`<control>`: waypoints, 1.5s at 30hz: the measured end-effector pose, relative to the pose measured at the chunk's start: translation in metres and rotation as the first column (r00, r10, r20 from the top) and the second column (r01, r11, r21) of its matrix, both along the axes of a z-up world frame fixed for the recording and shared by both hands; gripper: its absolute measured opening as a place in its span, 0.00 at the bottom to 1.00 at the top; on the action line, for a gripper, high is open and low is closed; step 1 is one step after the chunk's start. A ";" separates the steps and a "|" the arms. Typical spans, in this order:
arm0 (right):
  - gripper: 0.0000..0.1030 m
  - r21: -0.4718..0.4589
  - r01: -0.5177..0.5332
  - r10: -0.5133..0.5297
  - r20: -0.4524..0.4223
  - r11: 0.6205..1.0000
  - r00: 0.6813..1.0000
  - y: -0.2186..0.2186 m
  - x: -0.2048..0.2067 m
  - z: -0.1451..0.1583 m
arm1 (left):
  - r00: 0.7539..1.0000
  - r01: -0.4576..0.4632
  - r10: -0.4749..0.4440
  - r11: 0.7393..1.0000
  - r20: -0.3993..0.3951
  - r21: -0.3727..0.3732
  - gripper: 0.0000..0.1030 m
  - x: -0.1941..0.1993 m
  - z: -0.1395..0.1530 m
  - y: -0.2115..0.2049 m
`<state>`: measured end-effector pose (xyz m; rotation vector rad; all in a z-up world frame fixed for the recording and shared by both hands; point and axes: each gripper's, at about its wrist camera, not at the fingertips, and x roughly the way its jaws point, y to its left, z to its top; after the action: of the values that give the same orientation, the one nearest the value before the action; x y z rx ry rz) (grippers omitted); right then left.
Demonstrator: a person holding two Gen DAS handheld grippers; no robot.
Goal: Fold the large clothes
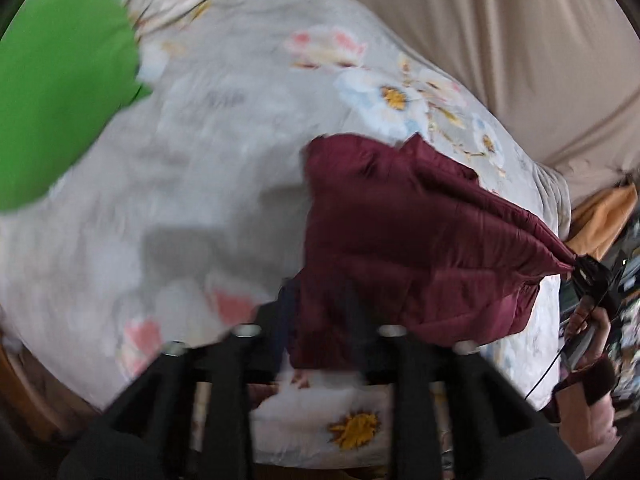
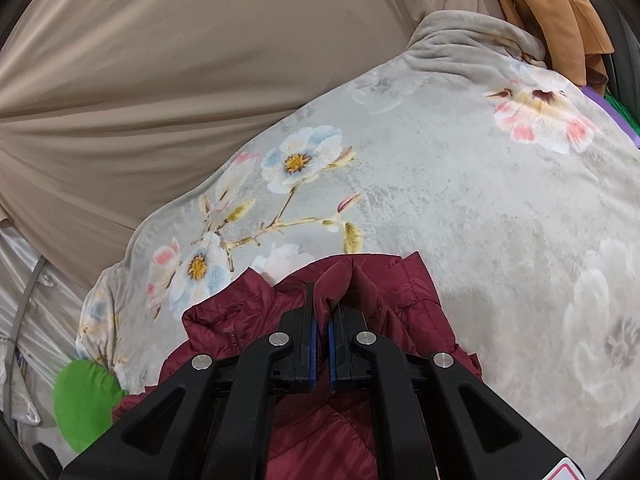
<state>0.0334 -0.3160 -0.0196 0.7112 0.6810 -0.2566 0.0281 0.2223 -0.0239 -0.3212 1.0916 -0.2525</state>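
Observation:
A maroon quilted jacket [image 1: 400,232] hangs stretched in the air above a grey floral blanket [image 1: 224,128]. My left gripper [image 1: 316,320] is shut on the jacket's near edge; the view is blurred. My right gripper [image 2: 322,308] is shut on a bunched fold of the same jacket [image 2: 360,280], its blue pads pinching the fabric. The right gripper also shows in the left wrist view [image 1: 576,268] at the far right, holding the jacket's pulled-out corner.
The floral blanket [image 2: 460,208] covers the bed. A beige sheet [image 2: 180,72] lies beyond it. A green patch [image 1: 56,96] sits at the left, also in the right wrist view [image 2: 86,400]. Orange cloth [image 2: 560,12] is piled at the far right.

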 end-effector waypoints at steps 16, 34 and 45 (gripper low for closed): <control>0.04 0.031 -0.013 0.015 -0.052 0.999 0.999 -0.024 0.048 -0.027 | 0.992 0.038 -0.023 0.992 0.126 -0.124 0.00 0.129 -0.013 -0.060; 0.66 0.012 0.016 -0.014 -0.128 1.000 0.992 -0.074 -0.003 -0.053 | 0.993 -0.111 0.112 0.994 0.035 -0.025 0.55 0.131 -0.028 -0.057; 0.35 0.163 -0.119 0.159 -0.257 0.979 0.953 -0.003 -0.032 -0.124 | 0.987 -0.061 0.049 0.996 -0.156 -0.072 0.37 0.081 -0.100 -0.062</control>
<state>0.0015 -0.3190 -0.1440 0.7713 1.0139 -0.1754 0.1086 0.1605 -0.1244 -0.4448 1.2252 -0.2231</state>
